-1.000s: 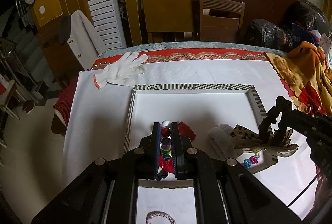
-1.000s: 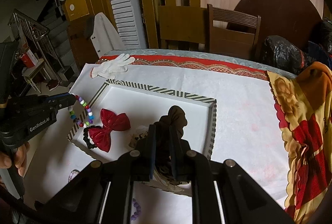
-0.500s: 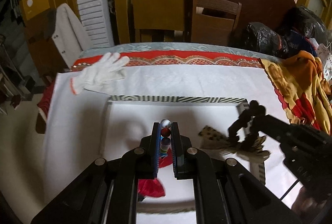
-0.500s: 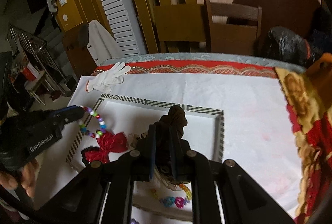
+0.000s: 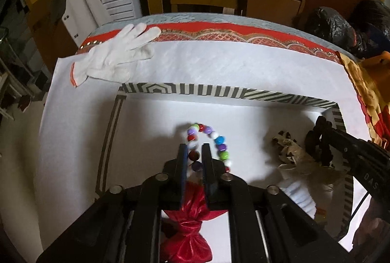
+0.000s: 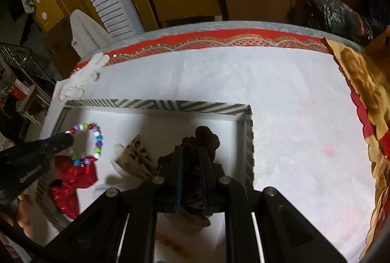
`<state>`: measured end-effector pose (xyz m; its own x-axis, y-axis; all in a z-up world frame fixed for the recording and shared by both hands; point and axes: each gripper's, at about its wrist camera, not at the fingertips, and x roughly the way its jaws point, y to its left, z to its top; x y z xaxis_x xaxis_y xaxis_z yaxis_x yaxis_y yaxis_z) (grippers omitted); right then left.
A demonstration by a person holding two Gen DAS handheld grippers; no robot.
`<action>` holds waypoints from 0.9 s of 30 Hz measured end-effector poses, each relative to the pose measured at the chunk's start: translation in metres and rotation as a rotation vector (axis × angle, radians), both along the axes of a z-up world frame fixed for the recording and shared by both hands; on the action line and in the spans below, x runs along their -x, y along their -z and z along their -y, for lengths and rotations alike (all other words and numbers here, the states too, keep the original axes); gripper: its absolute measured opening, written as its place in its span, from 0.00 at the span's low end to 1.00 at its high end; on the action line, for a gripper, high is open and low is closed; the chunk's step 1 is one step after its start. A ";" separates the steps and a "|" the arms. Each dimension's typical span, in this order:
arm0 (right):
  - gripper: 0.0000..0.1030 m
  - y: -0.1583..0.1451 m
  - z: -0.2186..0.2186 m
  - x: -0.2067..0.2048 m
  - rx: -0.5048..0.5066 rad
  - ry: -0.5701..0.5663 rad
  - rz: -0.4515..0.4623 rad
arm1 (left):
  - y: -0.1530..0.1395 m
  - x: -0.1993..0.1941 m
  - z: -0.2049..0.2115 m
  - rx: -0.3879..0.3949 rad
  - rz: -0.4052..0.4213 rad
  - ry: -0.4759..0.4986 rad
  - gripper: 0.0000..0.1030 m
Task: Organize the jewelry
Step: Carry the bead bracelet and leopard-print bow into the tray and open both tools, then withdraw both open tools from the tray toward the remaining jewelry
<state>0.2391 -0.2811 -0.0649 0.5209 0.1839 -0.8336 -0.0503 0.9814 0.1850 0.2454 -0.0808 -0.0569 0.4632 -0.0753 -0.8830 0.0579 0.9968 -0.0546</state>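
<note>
Above the striped tray, a bead bracelet is pinched in the nearly closed left gripper; a dark scrunchie is clamped in the right gripper near the tray's right wall. If released from this height, the bracelet could roll against the red bow. One tray, one white glove, one bow, one leopard-print bow, one scrunchie and one bracelet are counted.

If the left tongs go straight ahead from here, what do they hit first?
Probably the tray's white floor, then its striped far wall. The left tongs hold the bead bracelet; depth unclear.
</note>
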 end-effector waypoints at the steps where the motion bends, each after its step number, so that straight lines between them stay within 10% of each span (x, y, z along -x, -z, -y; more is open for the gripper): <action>1: 0.18 0.002 0.000 0.000 0.007 0.003 0.004 | 0.001 0.000 -0.002 0.006 -0.002 -0.005 0.27; 4: 0.33 0.001 -0.001 0.000 0.000 0.008 0.012 | 0.000 0.001 -0.007 0.037 -0.008 -0.012 0.29; 27: 0.48 -0.066 -0.019 0.060 0.034 0.001 0.135 | -0.052 0.067 -0.016 0.027 0.094 0.006 0.30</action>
